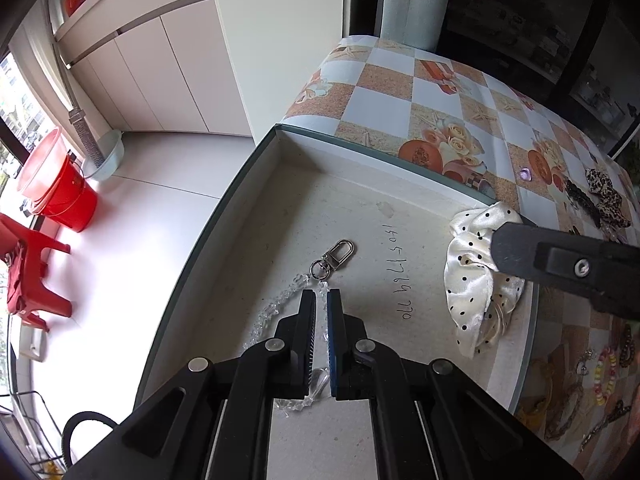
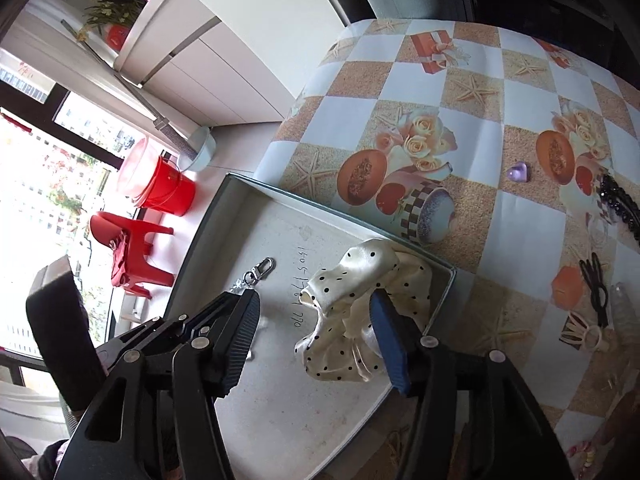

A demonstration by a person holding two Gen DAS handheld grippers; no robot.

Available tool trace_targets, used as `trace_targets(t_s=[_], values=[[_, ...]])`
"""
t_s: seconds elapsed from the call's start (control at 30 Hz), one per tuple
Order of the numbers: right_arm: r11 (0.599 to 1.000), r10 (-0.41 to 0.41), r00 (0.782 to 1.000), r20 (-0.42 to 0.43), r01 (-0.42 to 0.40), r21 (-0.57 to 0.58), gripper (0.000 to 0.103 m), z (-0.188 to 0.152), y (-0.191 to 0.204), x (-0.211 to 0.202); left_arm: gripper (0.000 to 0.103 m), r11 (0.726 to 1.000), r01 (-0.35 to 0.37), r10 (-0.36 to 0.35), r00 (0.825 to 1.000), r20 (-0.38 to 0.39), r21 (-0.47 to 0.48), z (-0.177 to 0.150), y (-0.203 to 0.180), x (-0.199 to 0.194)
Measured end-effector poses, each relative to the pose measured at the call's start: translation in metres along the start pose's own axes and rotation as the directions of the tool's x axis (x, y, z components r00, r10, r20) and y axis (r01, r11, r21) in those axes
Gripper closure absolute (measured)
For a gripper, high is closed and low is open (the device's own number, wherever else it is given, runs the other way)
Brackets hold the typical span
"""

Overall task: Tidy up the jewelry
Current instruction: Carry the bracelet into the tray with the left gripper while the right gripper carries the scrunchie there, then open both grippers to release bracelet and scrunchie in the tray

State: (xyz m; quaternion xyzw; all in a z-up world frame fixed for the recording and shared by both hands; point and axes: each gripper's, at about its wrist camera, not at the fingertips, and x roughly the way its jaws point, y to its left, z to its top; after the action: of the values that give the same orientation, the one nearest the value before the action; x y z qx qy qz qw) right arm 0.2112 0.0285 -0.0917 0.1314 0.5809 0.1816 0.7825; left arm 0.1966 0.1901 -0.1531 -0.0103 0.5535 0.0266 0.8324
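Two pieces lie in our shallow grey cardboard box: left tongs clamp the limp clear-bead keychain; right tongs, apart, straddle the soft, slippery white polka-dot satin scrunchie.

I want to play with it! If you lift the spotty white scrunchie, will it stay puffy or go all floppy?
Probably floppy: the scrunchie is crumpled, shiny cloth that sags over the edge of the box. It looks light for its size, being only thin folds. The glossy fabric might slip between the right gripper fingers, which stand open around it.
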Motion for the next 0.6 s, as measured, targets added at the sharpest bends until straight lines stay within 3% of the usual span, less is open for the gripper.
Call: trace_targets(t_s=[0.37, 0.4, 0.43, 0.47, 0.53, 0.6], values=[[0.996, -0.018, 0.999, 0.043, 0.014, 0.088, 0.036, -0.026, -0.025, -0.046, 0.095, 1.0, -0.013, 0.013, 1.0, 0.0, 0.011, -0.008, -0.003, -0.012], [0.995, -0.022, 0.999, 0.044, 0.018, 0.094, 0.035, -0.031, -0.028, -0.049, 0.088, 1.0, -0.018, 0.018, 1.0, 0.002, 0.012, -0.009, -0.004, -0.014], [0.995, -0.025, 0.999, 0.045, 0.021, 0.101, 0.035, -0.035, -0.031, -0.053, 0.068, 1.0, -0.024, 0.024, 1.0, 0.002, 0.016, -0.011, -0.005, -0.015], [0.994, -0.029, 0.999, 0.045, 0.024, 0.109, 0.034, -0.04, -0.035, -0.057, 0.0, 0.999, -0.04, 0.04, 0.999, 0.001, 0.017, -0.012, -0.006, -0.017], [0.991, -0.039, 0.998, 0.046, 0.032, 0.128, 0.033, -0.051, -0.043, -0.065, 0.0, 0.997, -0.071, 0.07, 0.997, 0.044, 0.025, -0.016, -0.009, -0.024], [0.988, -0.044, 0.998, 0.05, 0.036, 0.152, 0.024, -0.062, -0.051, -0.076, 0.0, 0.997, -0.068, 0.067, 0.997, 0.037, 0.044, -0.017, -0.014, -0.028]])
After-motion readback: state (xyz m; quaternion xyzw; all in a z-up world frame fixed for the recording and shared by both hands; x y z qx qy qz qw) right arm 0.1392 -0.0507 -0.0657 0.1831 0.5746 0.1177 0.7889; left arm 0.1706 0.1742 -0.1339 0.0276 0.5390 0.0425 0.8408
